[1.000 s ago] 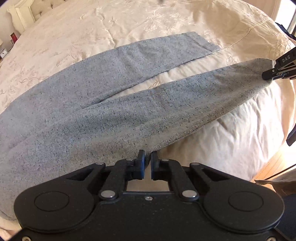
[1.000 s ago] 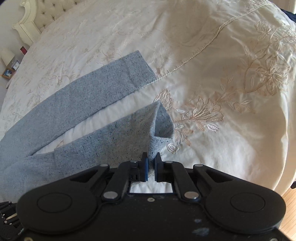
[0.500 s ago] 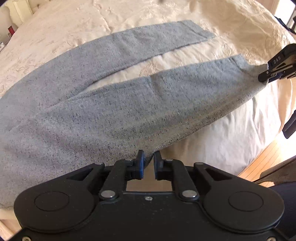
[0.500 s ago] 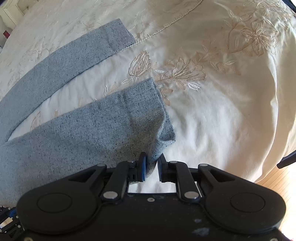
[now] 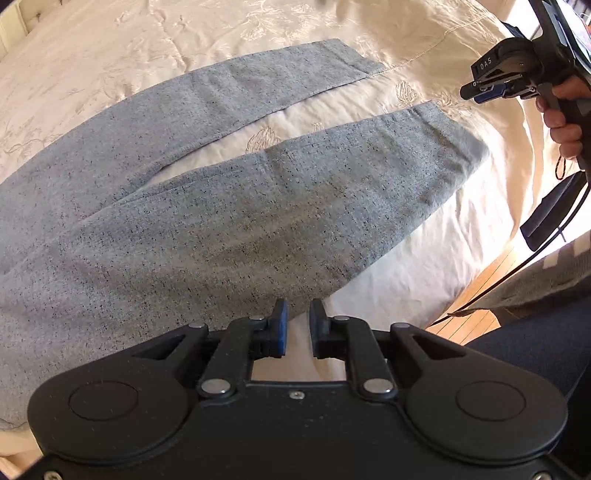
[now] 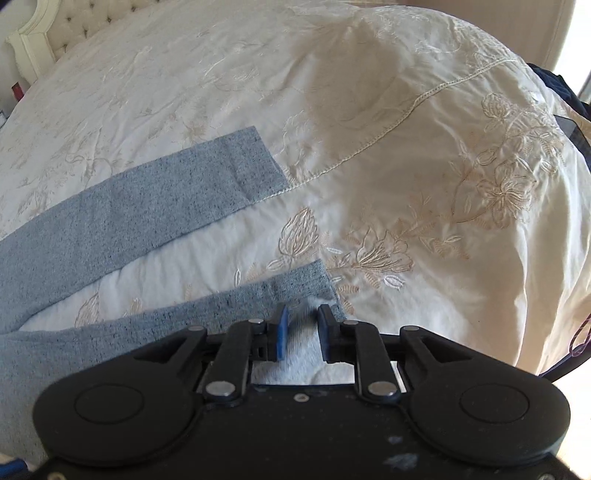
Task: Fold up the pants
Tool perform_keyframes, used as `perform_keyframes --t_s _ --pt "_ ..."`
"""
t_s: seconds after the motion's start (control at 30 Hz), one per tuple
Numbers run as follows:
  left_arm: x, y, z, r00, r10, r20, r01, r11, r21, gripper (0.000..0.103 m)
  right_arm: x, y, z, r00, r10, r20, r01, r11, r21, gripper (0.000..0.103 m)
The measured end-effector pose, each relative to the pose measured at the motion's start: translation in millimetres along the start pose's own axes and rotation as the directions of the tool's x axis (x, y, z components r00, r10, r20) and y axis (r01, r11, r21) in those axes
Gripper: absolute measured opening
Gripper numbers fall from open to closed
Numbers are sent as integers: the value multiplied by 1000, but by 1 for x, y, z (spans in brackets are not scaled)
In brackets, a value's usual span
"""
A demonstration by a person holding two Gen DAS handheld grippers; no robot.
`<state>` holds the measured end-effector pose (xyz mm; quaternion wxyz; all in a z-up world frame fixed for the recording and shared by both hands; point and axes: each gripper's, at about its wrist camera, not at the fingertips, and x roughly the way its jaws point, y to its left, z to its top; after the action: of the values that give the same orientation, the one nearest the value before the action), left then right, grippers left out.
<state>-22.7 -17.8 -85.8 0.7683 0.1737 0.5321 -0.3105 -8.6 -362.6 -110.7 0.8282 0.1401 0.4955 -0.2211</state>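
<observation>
Released pants point(image 5: 229, 221) on bedspread point(image 6: 369, 110) (embroidered)

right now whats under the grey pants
The cream embroidered bedspread lies under the grey pants; it shows between the two legs and all around them. Anything else beneath the fabric is covered.

Cream embroidered bedspread point(image 6: 369, 110), tufted headboard point(image 6: 74, 18), wood floor point(image 5: 476, 291)
</observation>
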Motion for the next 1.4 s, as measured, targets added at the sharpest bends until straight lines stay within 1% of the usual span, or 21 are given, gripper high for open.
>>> perform_keyframes --t_s 0.07,0.17,0.3,0.33,0.4,0.47,0.5,0.53,0.6,0.63,0.67,0.73,0.8,0.9,0.97,1.07,1.13,1.23,1.33,1.37,1.4 --pt "1 2 2 1000 9 15 -9 1000 -27 21 -3 -7 1 1000 -4 11 4 1000 13 20" --pt "7 17 12 997 61 36 -56 990 -127 22 -1 -19 3 1000 30 -10 -29 999 35 20" --pt "24 45 28 989 144 39 -128 954 -273 22 18 -20 4 996 75 -52 -72 995 66 22" --pt "29 51 32 986 161 33 -144 943 -301 26 26 -15 4 994 89 -69 -86 995 53 22" --pt "40 63 38 981 196 12 -179 917 -358 28 39 -1 3 990 105 -89 -105 994 7 22" --pt "49 72 44 979 204 -3 -188 900 -394 32 54 13 1 986 119 -119 -128 990 -63 24" --pt "55 76 47 979 202 -16 -191 892 -409 32 63 21 -1 983 117 -140 -133 985 -109 24" --pt "60 79 50 979 201 -30 -195 886 -421 32 71 27 -1 983 105 -150 -126 982 -141 24" --pt "70 84 53 978 203 -56 -207 873 -442 33 84 33 1 988 67 -136 -92 978 -186 24" --pt "75 85 54 976 204 -74 -215 866 -451 36 91 33 3 991 47 -123 -71 977 -200 24" --pt "80 87 54 974 205 -92 -224 860 -458 43 96 32 7 993 34 -114 -58 977 -205 24" --pt "93 88 55 969 204 -136 -245 850 -466 46 104 23 19 995 25 -101 -44 982 -186 23" --pt "102 88 53 962 212 -170 -267 852 -451 47 102 11 32 995 21 -96 -35 988 -149 24" --pt "109 82 52 952 240 -189 -298 862 -410 47 87 -18 41 993 81 -90 -89 992 -87 24" --pt "112 81 53 948 249 -198 -311 860 -405 47 76 -42 37 988 107 -108 -114 992 -59 24" --pt "117 85 54 946 242 -215 -315 840 -441 47 63 -72 18 987 92 -133 -100 994 -51 24" --pt "119 90 53 947 232 -223 -313 825 -471 48 57 -86 -2 983 83 -166 -95 993 -66 25" --pt "122 95 55 946 223 -233 -313 809 -497 49 51 -89 -27 974 108 -201 -132 985 -111 26" --pt "124 96 58 945 220 -242 -317 802 -507 49 37 -74 -41 970 161 -184 -192 967 -164 26" --pt "124 97 59 944 220 -245 -318 802 -506 49 32 -68 -42 963 201 -180 -231 959 -167 27" --pt "124 97 60 943 220 -248 -320 802 -504 49 25 -60 -42 947 268 -179 -296 942 -159 27"
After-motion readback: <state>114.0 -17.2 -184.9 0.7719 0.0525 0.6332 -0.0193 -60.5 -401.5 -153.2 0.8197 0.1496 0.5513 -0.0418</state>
